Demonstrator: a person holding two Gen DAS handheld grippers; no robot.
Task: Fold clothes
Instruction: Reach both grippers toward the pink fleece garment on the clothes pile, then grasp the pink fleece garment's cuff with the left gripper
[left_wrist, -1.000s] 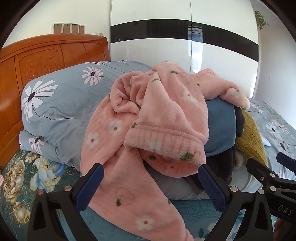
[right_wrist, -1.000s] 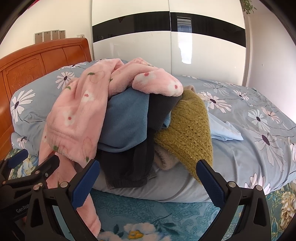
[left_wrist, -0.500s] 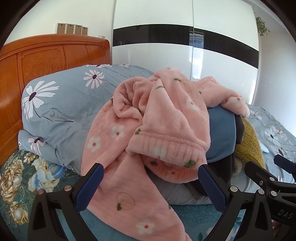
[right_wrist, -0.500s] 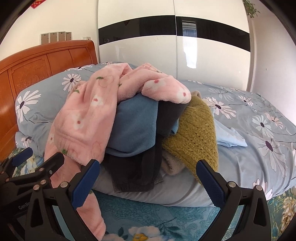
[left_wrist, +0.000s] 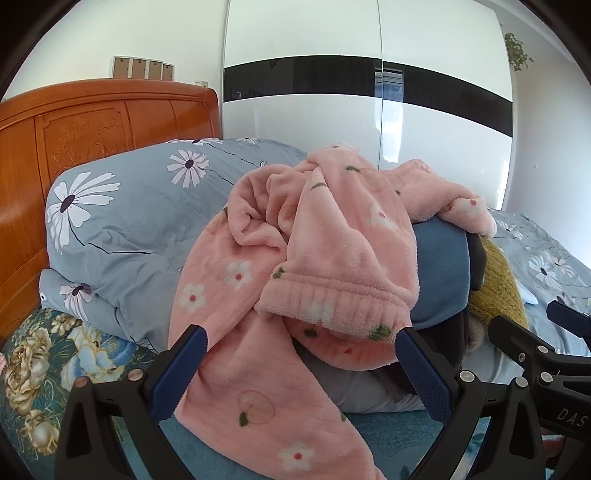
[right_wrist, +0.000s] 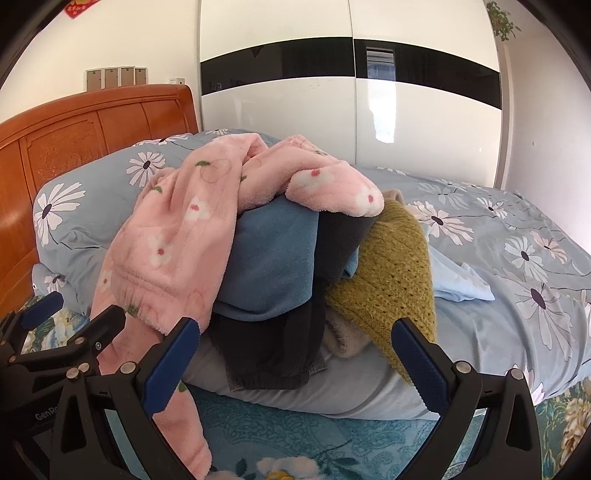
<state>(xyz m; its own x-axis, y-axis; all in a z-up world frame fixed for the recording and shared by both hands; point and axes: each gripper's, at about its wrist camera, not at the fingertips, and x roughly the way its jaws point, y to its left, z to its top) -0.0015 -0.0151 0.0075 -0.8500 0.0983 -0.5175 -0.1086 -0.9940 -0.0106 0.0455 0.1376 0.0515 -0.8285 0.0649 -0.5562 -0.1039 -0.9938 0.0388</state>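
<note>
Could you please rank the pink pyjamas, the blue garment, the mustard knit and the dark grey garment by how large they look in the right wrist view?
1. pink pyjamas
2. blue garment
3. mustard knit and dark grey garment: look alike, both partly buried.

Fluffy pink fleece garment (left_wrist: 325, 236) over smooth blue cloth (right_wrist: 273, 258), beside a coarse mustard knit (right_wrist: 391, 273). Carved, polished wooden headboard (left_wrist: 92, 129). Glossy white wardrobe doors (right_wrist: 332, 122).

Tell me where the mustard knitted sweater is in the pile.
In the right wrist view, the mustard knitted sweater lies at the pile's right side, beside the dark grey garment and left of the light blue cloth.
</note>
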